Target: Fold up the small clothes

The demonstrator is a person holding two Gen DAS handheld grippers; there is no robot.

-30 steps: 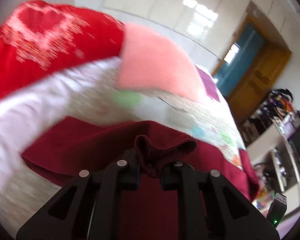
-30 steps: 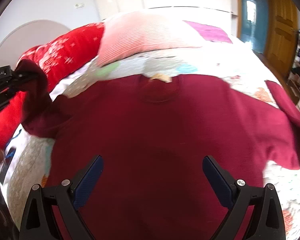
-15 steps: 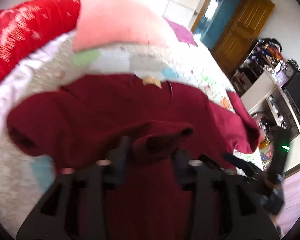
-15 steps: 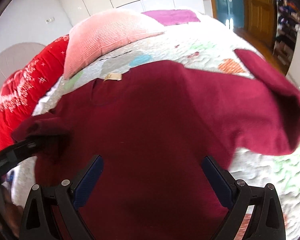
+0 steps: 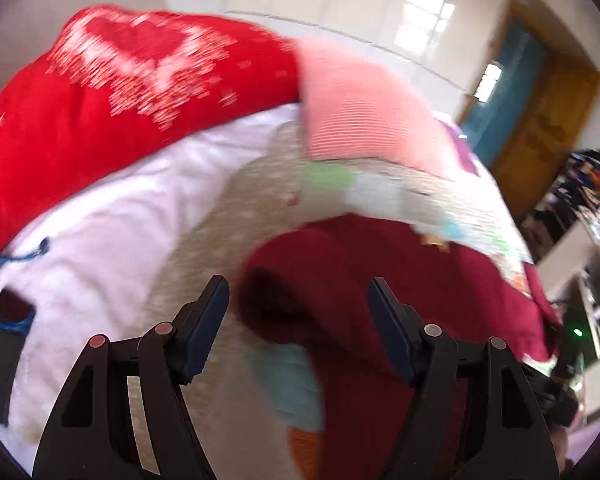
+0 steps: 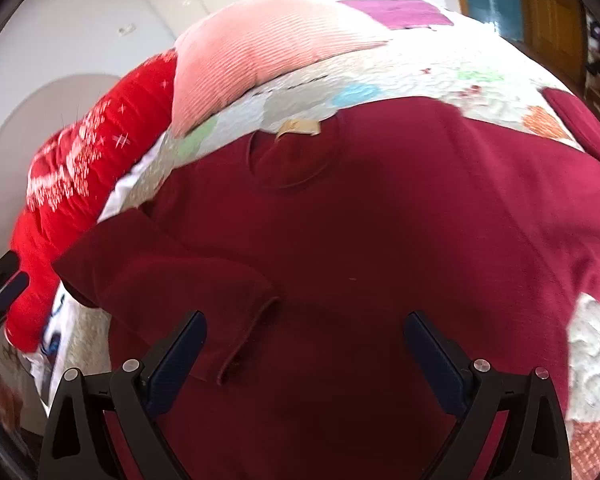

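Right view alone shows the sweater's (image 6: 340,240) folded sleeve (image 6: 172,292) and label; right claw (image 6: 304,344) wide. Left claw (image 5: 298,300) opening, gripping nothing.

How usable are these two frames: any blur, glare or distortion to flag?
Left wrist: motion blur smears the quilt and maroon shirt; window glare on the wardrobe. Right wrist: sharper, shirt collar label readable; strong fisheye bulge and dark corners in both.

The right claw (image 6: 304,356) hangs wide open over a maroon shirt (image 6: 380,240) spread on the bed quilt (image 6: 400,76), its left sleeve (image 6: 168,280) folded inward.
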